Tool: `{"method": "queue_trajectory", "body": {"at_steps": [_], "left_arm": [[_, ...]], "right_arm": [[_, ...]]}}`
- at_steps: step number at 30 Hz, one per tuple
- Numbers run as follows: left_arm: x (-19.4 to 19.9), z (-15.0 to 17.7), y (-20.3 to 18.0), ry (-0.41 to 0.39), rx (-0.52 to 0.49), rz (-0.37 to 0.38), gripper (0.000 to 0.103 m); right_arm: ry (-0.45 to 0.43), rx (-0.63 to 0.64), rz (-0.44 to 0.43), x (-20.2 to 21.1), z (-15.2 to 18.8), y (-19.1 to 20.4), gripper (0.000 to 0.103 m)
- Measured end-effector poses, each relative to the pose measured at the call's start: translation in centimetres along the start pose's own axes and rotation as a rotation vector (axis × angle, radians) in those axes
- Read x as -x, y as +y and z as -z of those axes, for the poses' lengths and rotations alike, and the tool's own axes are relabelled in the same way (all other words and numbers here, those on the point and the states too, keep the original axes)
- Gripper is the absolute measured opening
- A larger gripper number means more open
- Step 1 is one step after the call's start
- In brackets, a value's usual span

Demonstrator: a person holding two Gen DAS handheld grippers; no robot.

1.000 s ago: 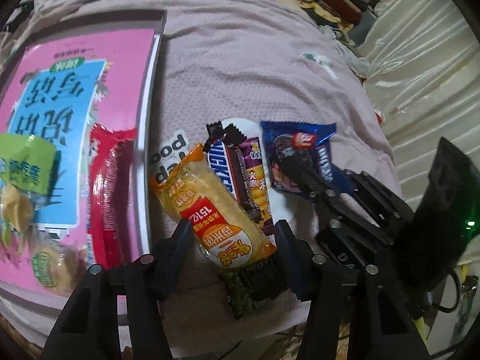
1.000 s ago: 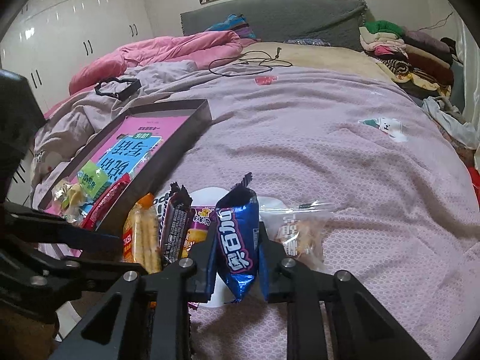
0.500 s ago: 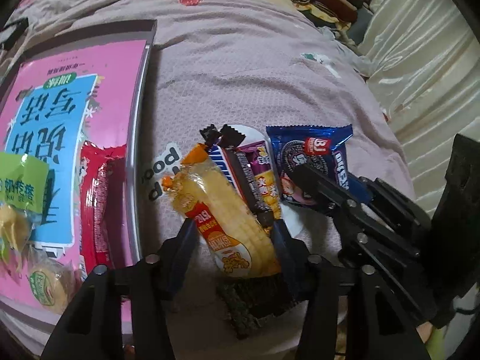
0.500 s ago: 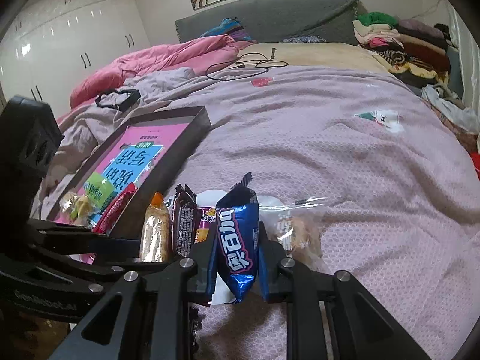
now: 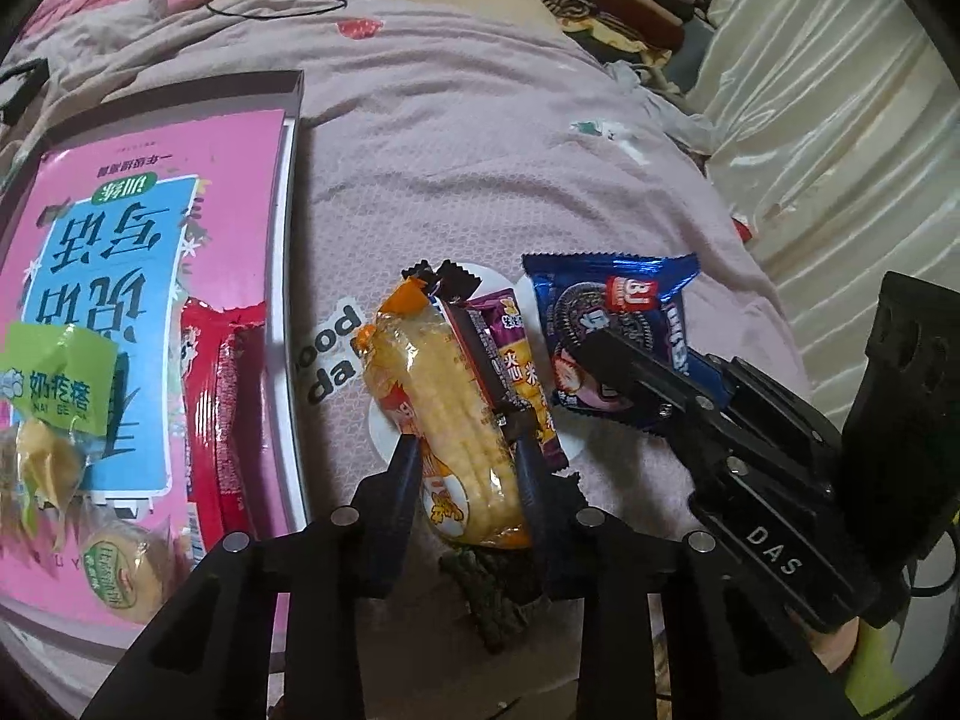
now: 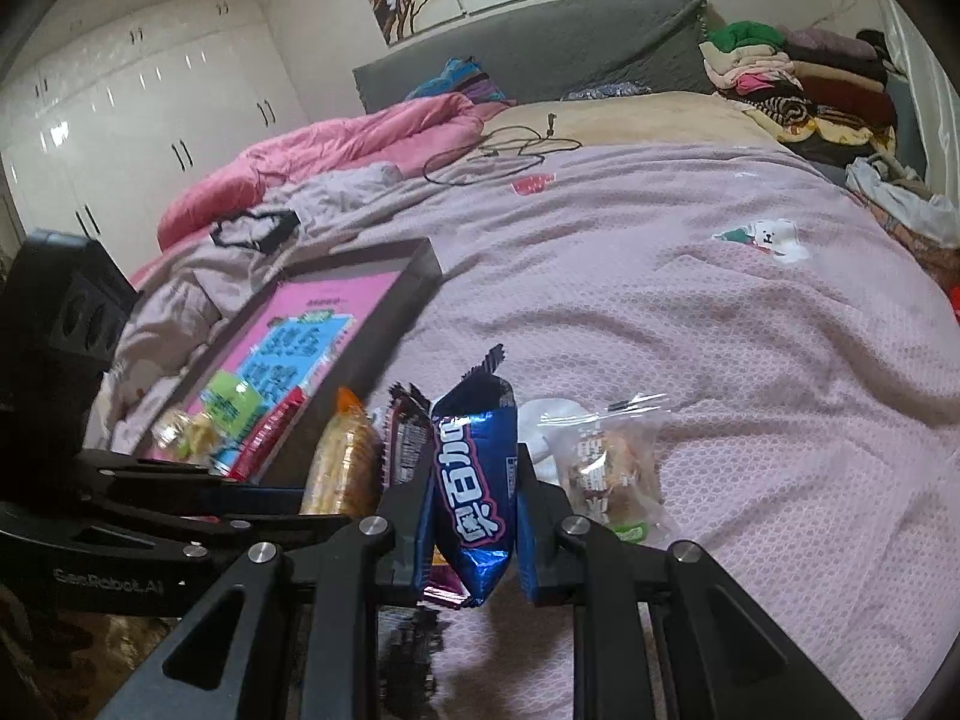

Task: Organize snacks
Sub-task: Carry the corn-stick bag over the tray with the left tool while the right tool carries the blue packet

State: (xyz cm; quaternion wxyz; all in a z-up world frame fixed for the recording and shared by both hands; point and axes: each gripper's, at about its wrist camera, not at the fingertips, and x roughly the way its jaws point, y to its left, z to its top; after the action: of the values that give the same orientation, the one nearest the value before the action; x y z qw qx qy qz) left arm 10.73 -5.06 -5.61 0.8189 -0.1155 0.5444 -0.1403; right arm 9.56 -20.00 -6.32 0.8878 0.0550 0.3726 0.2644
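My left gripper (image 5: 468, 456) points down at a yellow cracker pack (image 5: 438, 384). Its jaws are closing, and both pads press the pack's sides near its lower end. Against the pack's right side lean a dark chocolate bar (image 5: 474, 348) and a purple snack pack (image 5: 522, 372). Standing on edge in my right gripper (image 6: 474, 474), which is shut on it, is the blue cookie pack (image 5: 612, 312). To the left lies a dark shallow box (image 5: 294, 120) with a pink book inside.
In the box lie a red packet (image 5: 222, 396), a green-labelled packet (image 5: 54, 384) and a round cake (image 5: 120, 564). A clear pastry bag (image 6: 606, 468) sits right of the blue pack. A green seaweed strip (image 5: 492, 588) lies under the left gripper. The pink bedspread (image 6: 720, 330) stretches beyond.
The left jaws have closed in from wide apart onto the yellow cracker pack, which now stands more on its edge. The right gripper has kept its hold on the blue pack.
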Motion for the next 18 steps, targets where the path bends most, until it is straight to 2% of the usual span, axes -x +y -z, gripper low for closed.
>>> {"method": "queue_trajectory", "body": {"at_steps": [4, 9, 14, 18], "left_arm": [[0.5, 0.6, 0.2, 0.006, -0.002, 0.000, 0.028], [0.1, 0.7, 0.5, 0.027, 0.010, -0.034, 0.027], [-0.9, 0.4, 0.3, 0.058, 0.030, -0.066, 0.037], [-1.8, 0.0, -0.3, 0.061, 0.016, -0.087, 0.038]], "right_arm": [[-0.018, -0.010, -0.007, 0.7, 0.2, 0.3, 0.022], [-0.019, -0.018, 0.004, 1.2, 0.4, 0.5, 0.022], [-0.011, -0.015, 0.011, 1.0, 0.4, 0.5, 0.022], [-0.012, -0.015, 0.015, 0.8, 0.3, 0.5, 0.022]]}}
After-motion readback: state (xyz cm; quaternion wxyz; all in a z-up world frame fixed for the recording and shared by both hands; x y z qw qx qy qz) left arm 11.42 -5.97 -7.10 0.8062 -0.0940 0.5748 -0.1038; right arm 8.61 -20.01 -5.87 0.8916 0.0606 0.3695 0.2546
